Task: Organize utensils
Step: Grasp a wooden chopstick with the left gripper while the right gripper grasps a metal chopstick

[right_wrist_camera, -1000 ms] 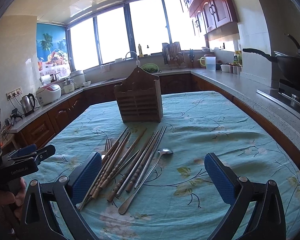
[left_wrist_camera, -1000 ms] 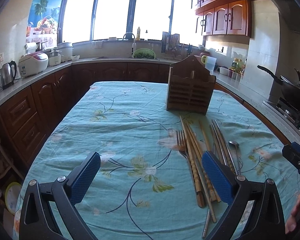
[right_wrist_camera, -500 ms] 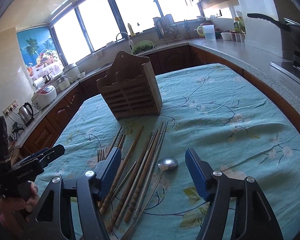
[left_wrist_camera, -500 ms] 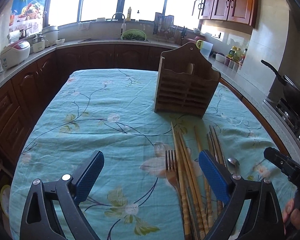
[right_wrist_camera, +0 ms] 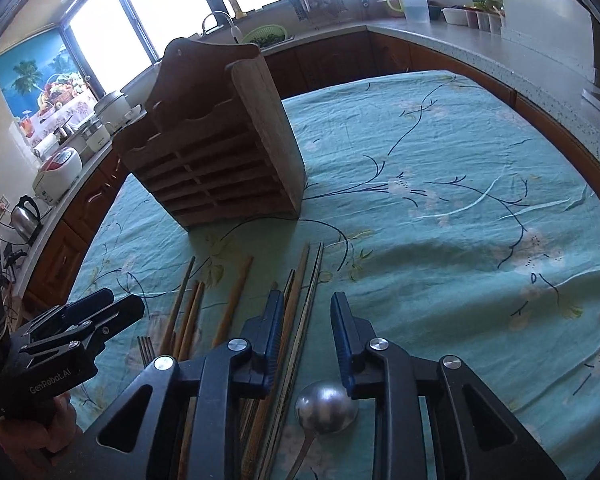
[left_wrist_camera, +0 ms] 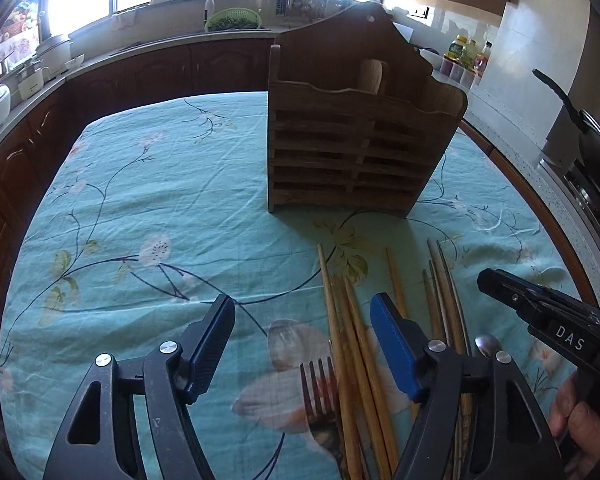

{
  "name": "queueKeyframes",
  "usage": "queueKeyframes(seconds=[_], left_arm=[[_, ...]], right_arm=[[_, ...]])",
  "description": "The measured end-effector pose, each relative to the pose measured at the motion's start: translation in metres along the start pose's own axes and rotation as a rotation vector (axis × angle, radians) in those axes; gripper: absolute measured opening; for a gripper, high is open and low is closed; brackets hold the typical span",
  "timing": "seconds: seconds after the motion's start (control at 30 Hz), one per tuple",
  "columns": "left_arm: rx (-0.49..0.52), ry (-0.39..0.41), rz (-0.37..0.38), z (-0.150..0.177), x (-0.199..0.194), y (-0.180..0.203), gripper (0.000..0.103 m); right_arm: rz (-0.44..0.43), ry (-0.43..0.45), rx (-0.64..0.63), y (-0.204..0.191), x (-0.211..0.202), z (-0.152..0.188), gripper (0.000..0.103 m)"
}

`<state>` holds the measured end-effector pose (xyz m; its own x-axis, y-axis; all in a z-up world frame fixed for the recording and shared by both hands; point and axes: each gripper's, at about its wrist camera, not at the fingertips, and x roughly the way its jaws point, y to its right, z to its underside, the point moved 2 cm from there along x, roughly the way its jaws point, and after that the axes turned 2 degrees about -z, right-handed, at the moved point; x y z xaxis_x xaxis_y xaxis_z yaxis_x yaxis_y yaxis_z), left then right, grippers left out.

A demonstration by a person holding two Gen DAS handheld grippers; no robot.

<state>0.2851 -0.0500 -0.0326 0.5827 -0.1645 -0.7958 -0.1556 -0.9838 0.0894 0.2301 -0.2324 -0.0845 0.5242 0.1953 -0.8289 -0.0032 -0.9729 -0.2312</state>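
A wooden utensil holder (left_wrist_camera: 360,136) stands upright on the teal floral tablecloth; it also shows in the right wrist view (right_wrist_camera: 215,140). In front of it lie several wooden chopsticks (left_wrist_camera: 352,344), dark chopsticks (left_wrist_camera: 446,292), a metal fork (left_wrist_camera: 320,404) and a metal spoon (right_wrist_camera: 326,402). My left gripper (left_wrist_camera: 302,316) is open and empty, low over the fork and the wooden chopsticks. My right gripper (right_wrist_camera: 306,312) is partly closed and empty, its fingers straddling the dark chopsticks (right_wrist_camera: 304,300), with the spoon bowl just below its right finger.
The tablecloth (right_wrist_camera: 440,208) covers the whole table. Kitchen counters (right_wrist_camera: 500,44) surround it, with a rice cooker (right_wrist_camera: 57,170) and kettle (right_wrist_camera: 25,218) on the left, and a wok (left_wrist_camera: 580,120) on the stove at the right.
Both grippers have moved forward and down toward the utensils. The right gripper's fingers have narrowed a lot; the left gripper's fingers have narrowed somewhat.
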Motion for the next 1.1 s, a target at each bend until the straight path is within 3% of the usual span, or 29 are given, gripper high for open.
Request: queueKeyframes(seconds=[0.13, 0.23, 0.5, 0.63, 0.73, 0.87, 1.1], left_arm=[[0.002, -0.055, 0.002, -0.007, 0.028, 0.000, 0.052], [-0.007, -0.082, 0.011, -0.011, 0.045, -0.002, 0.048], [0.025, -0.094, -0.005, -0.017, 0.066, 0.006, 0.033], [0.055, -0.091, -0.028, -0.019, 0.070, 0.013, 0.010], [0.075, -0.083, -0.032, -0.017, 0.071, 0.019, 0.007], [0.038, -0.086, 0.021, -0.017, 0.063, 0.016, 0.005], [-0.027, -0.007, 0.102, -0.017, 0.013, 0.002, 0.004]], right_arm=[[-0.007, -0.017, 0.012, 0.000, 0.015, -0.007, 0.019], [-0.001, -0.028, 0.013, 0.000, 0.022, -0.010, 0.017], [0.030, -0.047, -0.034, -0.009, 0.036, -0.018, 0.012], [0.065, -0.041, -0.085, -0.019, 0.044, -0.023, 0.012], [0.070, -0.038, -0.102, -0.019, 0.045, -0.024, 0.008], [-0.017, -0.040, -0.009, -0.005, 0.038, -0.022, 0.006], [-0.111, 0.059, 0.037, -0.006, -0.018, -0.024, 0.005]])
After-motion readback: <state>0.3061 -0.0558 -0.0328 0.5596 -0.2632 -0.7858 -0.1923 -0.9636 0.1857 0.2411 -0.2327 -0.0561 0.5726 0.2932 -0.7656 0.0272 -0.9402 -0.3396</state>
